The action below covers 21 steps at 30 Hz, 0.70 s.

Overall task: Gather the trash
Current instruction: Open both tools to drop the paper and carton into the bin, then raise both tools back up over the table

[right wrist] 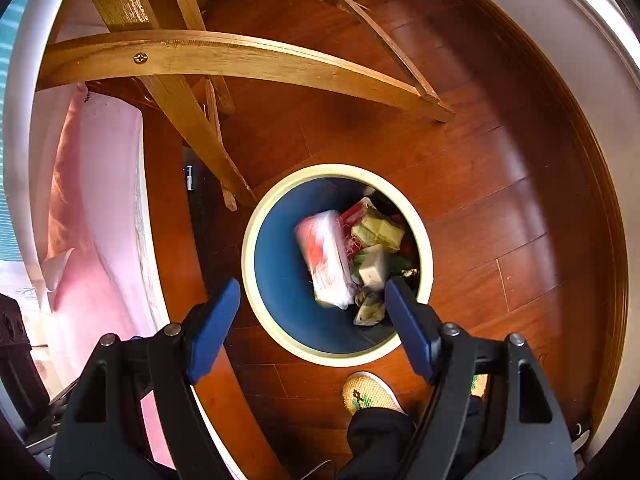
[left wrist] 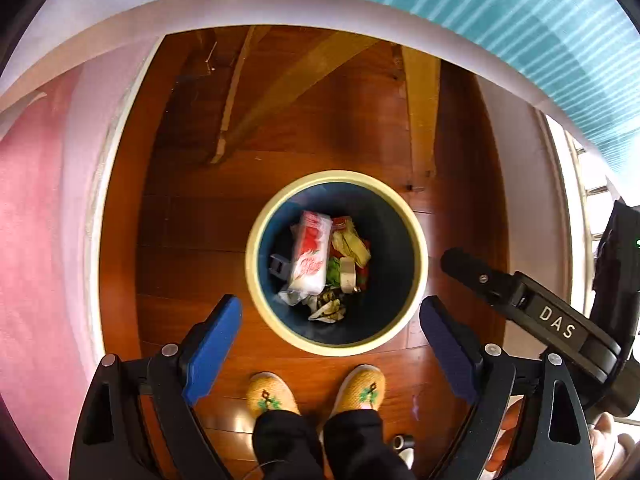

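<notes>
A person stands over a round bin (left wrist: pixel 416 240) on the wooden floor (left wrist: pixel 192 240), feet (left wrist: pixel 272 394) close to its near rim so each drop falls straight in. The left gripper (left wrist: pixel 330 324) hangs above that rim, jaws spread wide and empty. The right gripper (right wrist: pixel 312 306) hovers likewise, splayed and holding nothing. The trash (right wrist: pixel 328 256), a red-and-white wrapper among crumpled packets, lies heaped toward the bin's right wall.

Glossy reddish wood-plank floor (right wrist: pixel 500 184) under a pale wooden chair frame (right wrist: pixel 248 60), beside pink bedding (left wrist: pixel 36 216) and a teal striped wall (left wrist: pixel 520 28).
</notes>
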Motion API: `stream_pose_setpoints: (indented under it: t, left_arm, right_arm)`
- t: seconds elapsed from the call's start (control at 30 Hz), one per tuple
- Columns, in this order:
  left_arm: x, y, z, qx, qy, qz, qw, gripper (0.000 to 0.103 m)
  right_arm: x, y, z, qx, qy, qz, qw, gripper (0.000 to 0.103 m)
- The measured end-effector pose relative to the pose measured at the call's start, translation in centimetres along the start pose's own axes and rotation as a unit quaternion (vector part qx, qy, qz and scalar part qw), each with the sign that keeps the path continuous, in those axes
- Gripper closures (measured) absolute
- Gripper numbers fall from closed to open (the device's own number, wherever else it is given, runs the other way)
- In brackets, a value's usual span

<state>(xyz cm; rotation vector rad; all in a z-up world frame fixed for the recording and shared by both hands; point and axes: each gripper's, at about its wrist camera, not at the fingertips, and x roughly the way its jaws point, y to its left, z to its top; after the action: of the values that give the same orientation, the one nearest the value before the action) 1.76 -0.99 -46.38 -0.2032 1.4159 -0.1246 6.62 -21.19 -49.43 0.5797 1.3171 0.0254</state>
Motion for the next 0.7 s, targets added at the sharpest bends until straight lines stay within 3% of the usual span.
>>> stream_pose_setpoints:
  t: [0.37,0.7]
  left_arm:
    - [-4.3,0.9,1.0,-0.006,-0.033,0.018,0.9993,0.011]
    - [-10.0,0.7,1.0,-0.006,-0.046,0.020,0.9987,0.011]
  right_arm:
    - [-1.6,2.1,-0.9,-0.031,-0.005,-0.021,0.999,0.030]
    - [-6.8,5.6,-1.5,-0.070,-0.029,-0.059,0.995,0.030]
